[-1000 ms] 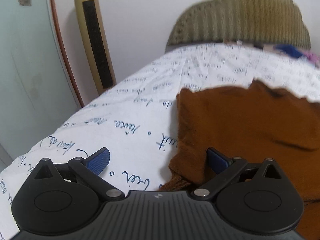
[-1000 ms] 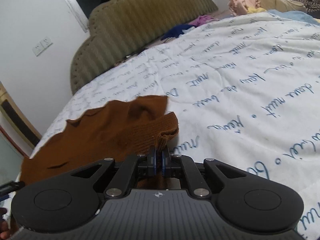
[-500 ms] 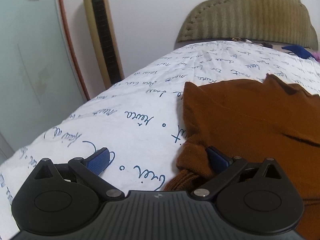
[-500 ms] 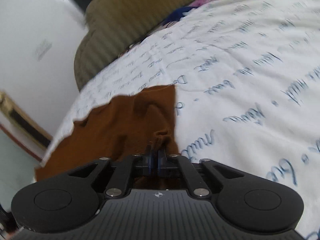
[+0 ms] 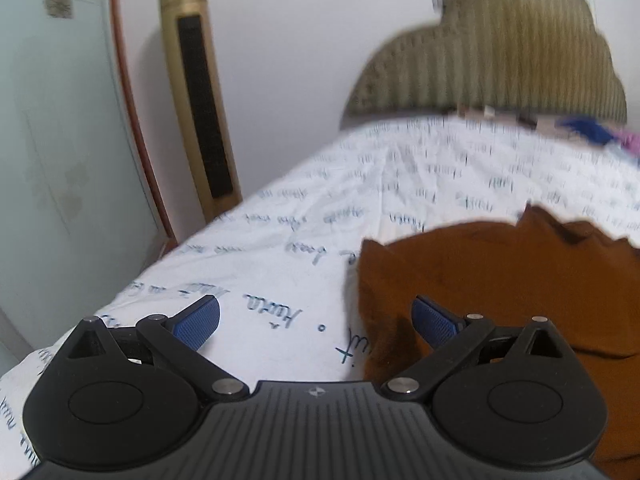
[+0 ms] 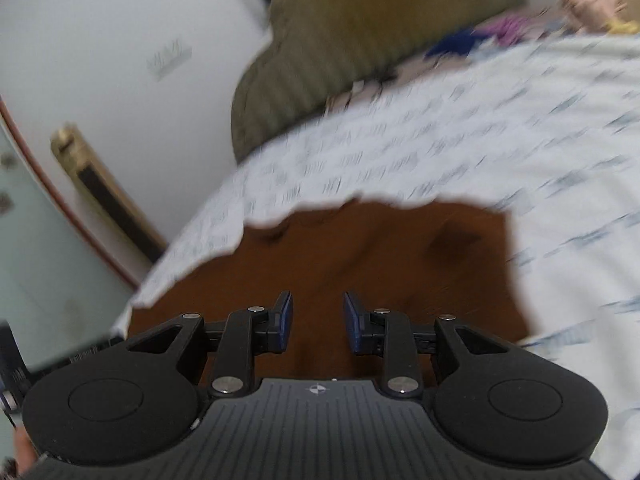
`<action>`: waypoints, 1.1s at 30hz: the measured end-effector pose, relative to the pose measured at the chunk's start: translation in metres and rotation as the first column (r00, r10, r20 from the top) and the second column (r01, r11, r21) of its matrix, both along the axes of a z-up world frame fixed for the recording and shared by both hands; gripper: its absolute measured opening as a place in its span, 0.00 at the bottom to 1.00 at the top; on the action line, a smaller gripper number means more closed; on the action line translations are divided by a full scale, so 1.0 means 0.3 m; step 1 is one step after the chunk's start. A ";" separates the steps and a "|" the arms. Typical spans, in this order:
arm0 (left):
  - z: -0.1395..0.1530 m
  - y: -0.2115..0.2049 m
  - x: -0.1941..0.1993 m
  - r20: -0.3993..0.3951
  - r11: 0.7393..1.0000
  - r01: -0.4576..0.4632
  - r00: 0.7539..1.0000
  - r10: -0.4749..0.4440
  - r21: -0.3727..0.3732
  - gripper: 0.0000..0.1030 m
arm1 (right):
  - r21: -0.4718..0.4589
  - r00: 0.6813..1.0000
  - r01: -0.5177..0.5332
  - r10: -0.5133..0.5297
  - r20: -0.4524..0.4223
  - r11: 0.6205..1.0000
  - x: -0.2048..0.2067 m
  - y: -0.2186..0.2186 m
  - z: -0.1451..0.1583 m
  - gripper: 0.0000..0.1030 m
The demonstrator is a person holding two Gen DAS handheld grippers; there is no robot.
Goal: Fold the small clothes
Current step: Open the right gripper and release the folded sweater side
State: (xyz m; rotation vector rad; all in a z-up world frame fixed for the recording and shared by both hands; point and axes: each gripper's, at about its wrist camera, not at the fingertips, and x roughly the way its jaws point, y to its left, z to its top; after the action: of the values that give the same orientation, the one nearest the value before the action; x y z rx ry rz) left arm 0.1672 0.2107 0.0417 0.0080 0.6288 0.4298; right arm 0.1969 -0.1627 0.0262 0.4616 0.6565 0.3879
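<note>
A brown knit garment (image 5: 500, 280) lies flat on the white bedsheet with blue script (image 5: 280, 248). My left gripper (image 5: 316, 322) is wide open at the garment's left edge, its right fingertip (image 5: 434, 322) over the brown cloth and its left fingertip (image 5: 198, 320) over the sheet. In the right wrist view the garment (image 6: 380, 256) fills the middle. My right gripper (image 6: 317, 320) is partly open and empty just above the cloth.
An olive padded headboard (image 5: 500, 48) stands at the bed's far end. A gold tower fan (image 5: 196, 112) and a glass panel (image 5: 52, 160) stand left of the bed. Blue, purple and pink clothes (image 6: 500, 36) lie near the headboard.
My right gripper opened and let go of the brown garment's edge, which now lies flat. The left gripper stayed open and shifted a little at the garment's left edge.
</note>
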 end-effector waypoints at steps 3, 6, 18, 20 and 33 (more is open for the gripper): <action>-0.067 0.000 0.042 -0.085 0.995 -0.044 0.995 0.052 0.093 1.00 | -0.027 0.995 0.036 -0.038 -0.089 0.999 0.073 0.025 -0.090 0.24; -0.123 0.054 0.010 -0.051 0.999 -0.023 0.998 0.025 0.032 1.00 | -0.001 0.993 0.060 -0.060 -0.101 0.998 0.083 -0.033 -0.146 0.00; -0.015 0.045 -0.144 0.042 1.000 0.001 0.999 0.000 -0.013 1.00 | -0.014 0.992 0.130 -0.130 0.002 0.991 -0.084 -0.148 -0.044 0.35; -0.017 -0.003 -0.149 0.028 0.999 0.033 0.999 -0.034 0.039 1.00 | -0.038 0.994 0.107 -0.108 -0.013 0.994 -0.088 -0.149 -0.060 0.36; -0.031 -0.046 -0.218 -0.048 0.999 0.051 0.998 -0.052 -0.012 1.00 | -0.115 0.998 0.056 -0.054 0.018 0.992 -0.233 -0.129 -0.002 0.55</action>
State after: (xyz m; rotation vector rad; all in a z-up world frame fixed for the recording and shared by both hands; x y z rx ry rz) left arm 0.1018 0.1970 0.0324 0.0241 0.6767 0.3771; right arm 0.1269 -0.2014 0.0255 0.3658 0.6467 0.2996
